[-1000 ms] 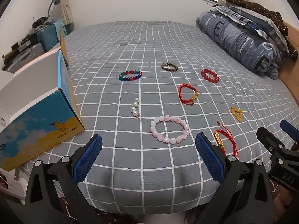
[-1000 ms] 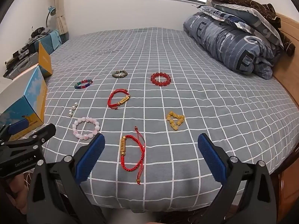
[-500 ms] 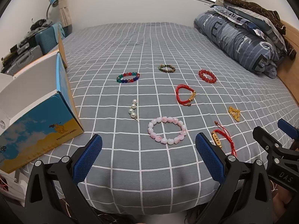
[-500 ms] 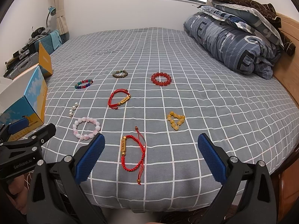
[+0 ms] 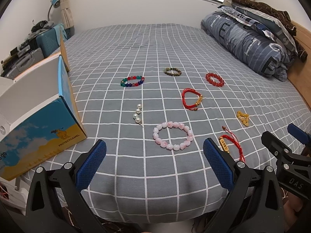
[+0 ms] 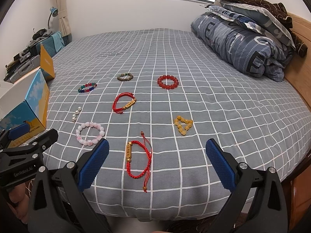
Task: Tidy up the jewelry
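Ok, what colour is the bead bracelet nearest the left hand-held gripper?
Pale pink bead bracelet, with some whitish beads; it shows best in the left wrist view.

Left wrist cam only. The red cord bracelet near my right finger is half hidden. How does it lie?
Observer: The red cord bracelet lies flat in a full loop, with its gold tag on the left. Its loose tails trail toward the near edge of the bed.
Operator: Right tongs holding anything?
Observer: No. The right tongs are wide open and grip nothing.
Operator: Yellow beads look like a clump here.
Observer: The yellow beads form a closed triangle lying flat, apart from the other pieces.
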Motion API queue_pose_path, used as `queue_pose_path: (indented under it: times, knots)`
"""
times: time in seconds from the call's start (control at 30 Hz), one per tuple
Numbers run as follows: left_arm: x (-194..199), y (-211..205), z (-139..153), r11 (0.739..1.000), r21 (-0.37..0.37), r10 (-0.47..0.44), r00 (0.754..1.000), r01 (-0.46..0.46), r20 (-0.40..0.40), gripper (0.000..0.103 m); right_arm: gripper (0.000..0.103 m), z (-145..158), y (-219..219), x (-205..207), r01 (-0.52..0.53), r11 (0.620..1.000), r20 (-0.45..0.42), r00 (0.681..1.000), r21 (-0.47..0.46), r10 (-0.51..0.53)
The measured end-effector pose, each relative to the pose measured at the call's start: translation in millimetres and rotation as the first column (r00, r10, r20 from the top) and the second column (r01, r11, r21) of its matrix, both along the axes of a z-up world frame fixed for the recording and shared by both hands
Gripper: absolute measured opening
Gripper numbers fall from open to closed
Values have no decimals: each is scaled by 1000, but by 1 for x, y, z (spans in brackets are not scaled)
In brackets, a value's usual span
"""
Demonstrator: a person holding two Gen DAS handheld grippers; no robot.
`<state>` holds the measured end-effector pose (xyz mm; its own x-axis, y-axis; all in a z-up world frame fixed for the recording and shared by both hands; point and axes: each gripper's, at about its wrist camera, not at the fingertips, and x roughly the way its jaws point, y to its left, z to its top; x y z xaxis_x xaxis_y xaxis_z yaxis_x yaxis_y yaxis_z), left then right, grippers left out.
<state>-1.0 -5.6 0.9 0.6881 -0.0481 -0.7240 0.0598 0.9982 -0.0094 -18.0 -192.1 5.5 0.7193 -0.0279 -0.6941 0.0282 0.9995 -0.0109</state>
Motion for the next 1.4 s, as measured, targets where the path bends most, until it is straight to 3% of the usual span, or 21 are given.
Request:
queue_pose_path:
  times: [1.4]
  knots:
    - [-3,-1,1,1000,11,0,1000,0,-2,97,96,-1,2,-1,-7,1000,4,1000,4,7]
